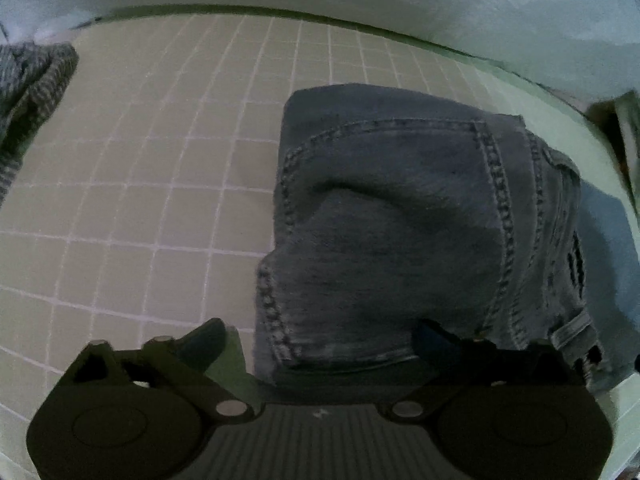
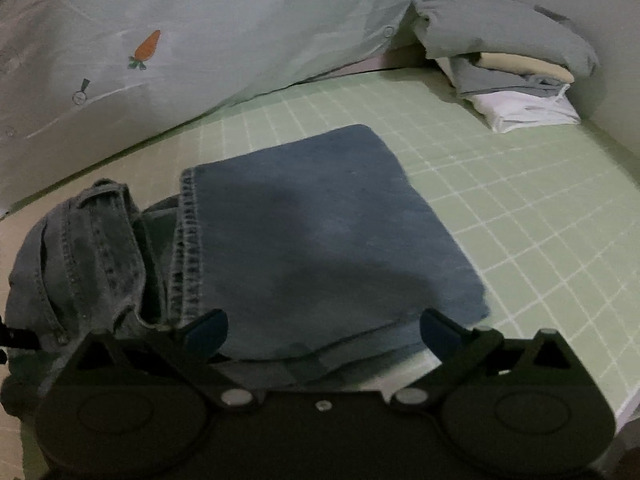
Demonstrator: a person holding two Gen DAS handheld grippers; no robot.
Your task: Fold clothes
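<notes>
A pair of blue jeans (image 1: 400, 220) lies folded on the green checked sheet (image 1: 140, 160). In the left wrist view its back pocket faces up right in front of my left gripper (image 1: 320, 340), which is open; its right fingertip (image 1: 432, 336) rests at the jeans' near edge. In the right wrist view the folded leg part of the jeans (image 2: 320, 232) lies flat, with the waistband bunched at the left. My right gripper (image 2: 324, 330) is open, low over the jeans' near edge, holding nothing.
A pale quilt with a carrot print (image 2: 146, 48) lies along the far side of the bed. A stack of folded clothes (image 2: 516, 96) sits at the far right. A grey striped garment (image 1: 28, 92) lies at the left.
</notes>
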